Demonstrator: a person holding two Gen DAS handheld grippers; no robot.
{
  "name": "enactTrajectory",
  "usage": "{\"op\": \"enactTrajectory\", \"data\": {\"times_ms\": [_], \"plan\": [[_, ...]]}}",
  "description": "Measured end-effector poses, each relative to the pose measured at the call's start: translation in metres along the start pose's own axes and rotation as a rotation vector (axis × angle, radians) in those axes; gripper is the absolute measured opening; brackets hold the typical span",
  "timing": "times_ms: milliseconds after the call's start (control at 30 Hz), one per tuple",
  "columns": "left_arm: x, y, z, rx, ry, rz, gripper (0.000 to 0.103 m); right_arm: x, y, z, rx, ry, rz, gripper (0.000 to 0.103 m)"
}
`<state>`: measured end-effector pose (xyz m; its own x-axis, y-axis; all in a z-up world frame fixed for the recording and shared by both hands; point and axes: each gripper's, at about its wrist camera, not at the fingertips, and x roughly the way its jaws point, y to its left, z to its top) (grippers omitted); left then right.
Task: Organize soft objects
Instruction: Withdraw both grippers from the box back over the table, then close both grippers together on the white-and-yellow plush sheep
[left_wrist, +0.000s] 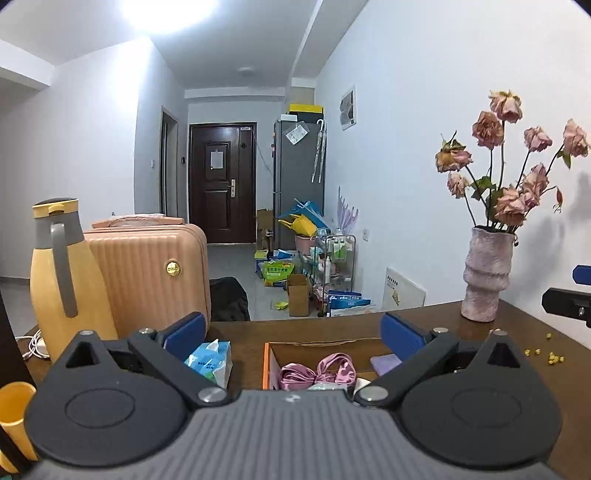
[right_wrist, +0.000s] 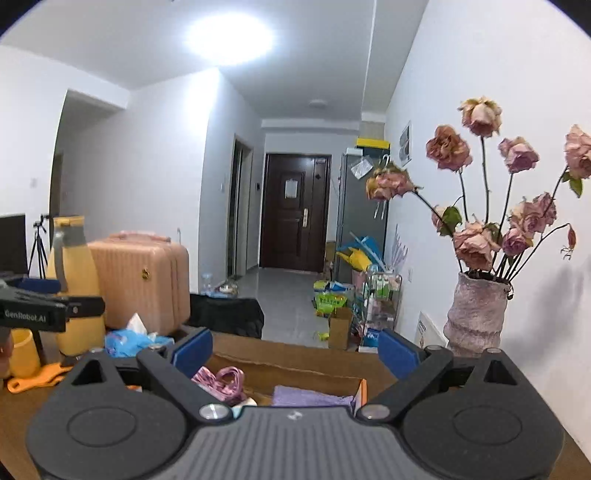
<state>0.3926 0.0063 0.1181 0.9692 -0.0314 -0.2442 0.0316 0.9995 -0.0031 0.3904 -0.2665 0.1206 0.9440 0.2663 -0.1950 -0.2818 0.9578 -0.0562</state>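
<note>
Both the left claw (left_wrist: 293, 334) and the right claw (right_wrist: 295, 350) are hovering spread wide and empty above the cardboard box (left_wrist: 271, 360) sitting on the brown counter (left_wrist: 517, 332). Inside the box a pink satin bow (left_wrist: 327, 371) is lying beside a folded purple cloth (right_wrist: 310, 397). A blue tissue pack (left_wrist: 212, 360) is resting just left of the box, and a vase of dried roses (left_wrist: 485, 273) is standing to the box's right.
</note>
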Motion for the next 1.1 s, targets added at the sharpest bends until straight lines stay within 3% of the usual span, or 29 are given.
{"op": "enactTrajectory", "data": {"times_ms": [233, 500, 600, 667, 867, 1100], "plan": [[-0.033, 0.011, -0.025, -0.018, -0.023, 0.036, 0.103, -0.033, 0.012, -0.016, 0.014, -0.028, -0.042, 0.097], [-0.129, 0.019, -0.120, 0.020, 0.024, 0.013, 0.103, -0.122, 0.049, -0.109, 0.013, 0.058, -0.001, 0.098], [-0.159, 0.017, -0.146, -0.014, 0.048, 0.009, 0.103, -0.151, 0.063, -0.141, 0.063, 0.089, 0.012, 0.098], [-0.171, 0.015, -0.158, -0.010, 0.094, -0.034, 0.103, -0.164, 0.068, -0.158, 0.119, 0.129, 0.025, 0.098], [-0.172, 0.012, -0.165, -0.021, 0.133, -0.068, 0.103, -0.180, 0.070, -0.179, 0.144, 0.176, 0.007, 0.098], [-0.132, -0.025, -0.163, 0.057, 0.144, -0.172, 0.103, -0.146, 0.052, -0.180, 0.127, 0.217, -0.058, 0.096]]}}
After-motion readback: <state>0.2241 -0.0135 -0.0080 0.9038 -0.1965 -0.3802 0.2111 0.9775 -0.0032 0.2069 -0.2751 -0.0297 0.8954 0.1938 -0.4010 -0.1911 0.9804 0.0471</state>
